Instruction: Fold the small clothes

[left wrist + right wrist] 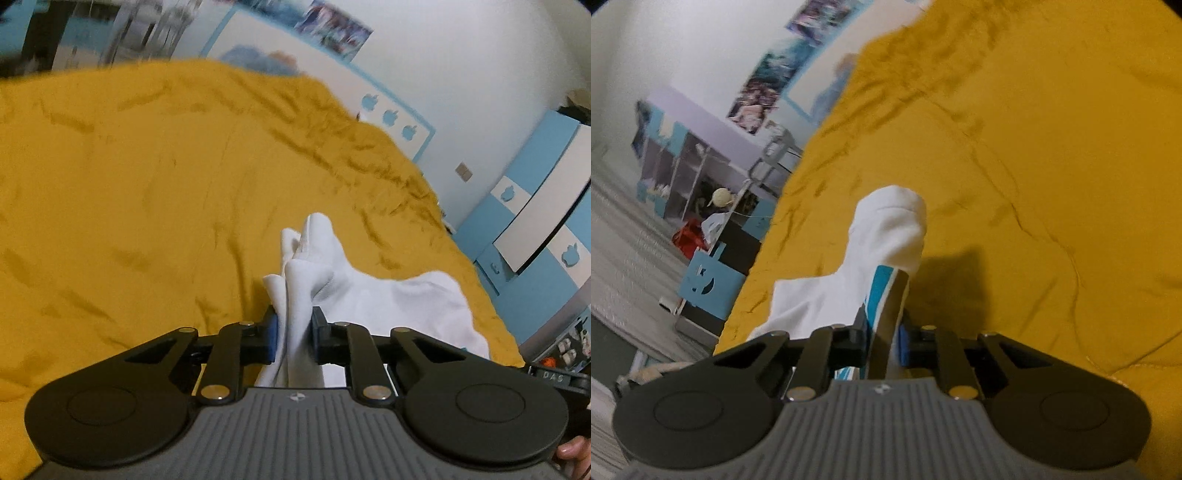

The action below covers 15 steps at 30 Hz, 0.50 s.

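Note:
A small white garment (373,295) lies on a mustard-yellow bedcover (147,184). My left gripper (294,334) is shut on a bunched fold of its white cloth, which sticks up between the pads and trails off to the right. In the right wrist view the same white garment (882,236), with blue stripes near the pads, rises in a rounded hump ahead of my right gripper (884,338), which is shut on its edge. The cloth spreads left toward the edge of the bedcover (1052,147).
The bed's edge runs close on the right in the left wrist view, with blue and white cabinets (535,221) beyond. In the right wrist view a blue box (709,284) and shelves (683,177) stand on the floor left of the bed. A hand (574,450) shows at the lower right.

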Available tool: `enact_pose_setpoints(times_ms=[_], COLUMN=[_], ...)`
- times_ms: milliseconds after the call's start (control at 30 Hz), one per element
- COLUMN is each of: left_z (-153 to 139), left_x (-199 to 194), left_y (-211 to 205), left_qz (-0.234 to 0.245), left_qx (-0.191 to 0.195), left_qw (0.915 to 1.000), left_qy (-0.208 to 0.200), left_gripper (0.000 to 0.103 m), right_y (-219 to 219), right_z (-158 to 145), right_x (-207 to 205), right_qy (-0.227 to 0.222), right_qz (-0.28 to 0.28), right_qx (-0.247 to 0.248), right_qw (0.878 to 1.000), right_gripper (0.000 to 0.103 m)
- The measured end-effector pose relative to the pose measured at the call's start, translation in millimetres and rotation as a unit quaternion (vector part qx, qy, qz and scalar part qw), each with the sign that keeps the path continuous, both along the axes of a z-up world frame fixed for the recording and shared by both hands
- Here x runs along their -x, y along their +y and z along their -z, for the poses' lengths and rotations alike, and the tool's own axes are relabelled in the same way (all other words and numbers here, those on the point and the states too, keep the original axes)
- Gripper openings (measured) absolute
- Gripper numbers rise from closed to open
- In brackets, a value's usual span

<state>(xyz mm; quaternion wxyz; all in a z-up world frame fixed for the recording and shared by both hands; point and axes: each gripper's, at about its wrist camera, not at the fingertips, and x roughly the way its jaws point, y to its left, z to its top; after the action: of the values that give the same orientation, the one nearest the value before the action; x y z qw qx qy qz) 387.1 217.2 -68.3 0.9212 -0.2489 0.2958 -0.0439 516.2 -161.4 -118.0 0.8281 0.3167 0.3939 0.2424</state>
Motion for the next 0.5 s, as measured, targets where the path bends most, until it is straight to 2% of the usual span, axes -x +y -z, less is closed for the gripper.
enact_pose_setpoints(times_ms=[300,500], left_z=[-85,-128], left_x=[84,132], left_y=[-26,-61], left_qz=[-0.007,0.014], left_qx=[-0.012,-0.005], left_qw=[0.9962,0.9924], left_qy=[-0.086,-0.122], left_gripper=[0.018,0.018], right_y=[-15,-58], right_z=[-100,-151], right_x=[72,132], right_qy=[-0.107,-0.153], right_qz=[-0.011,-0.004], right_qx=[-0.008,-0.015], right_qw=[0.994,0.988], right_gripper=[0.010,0.010])
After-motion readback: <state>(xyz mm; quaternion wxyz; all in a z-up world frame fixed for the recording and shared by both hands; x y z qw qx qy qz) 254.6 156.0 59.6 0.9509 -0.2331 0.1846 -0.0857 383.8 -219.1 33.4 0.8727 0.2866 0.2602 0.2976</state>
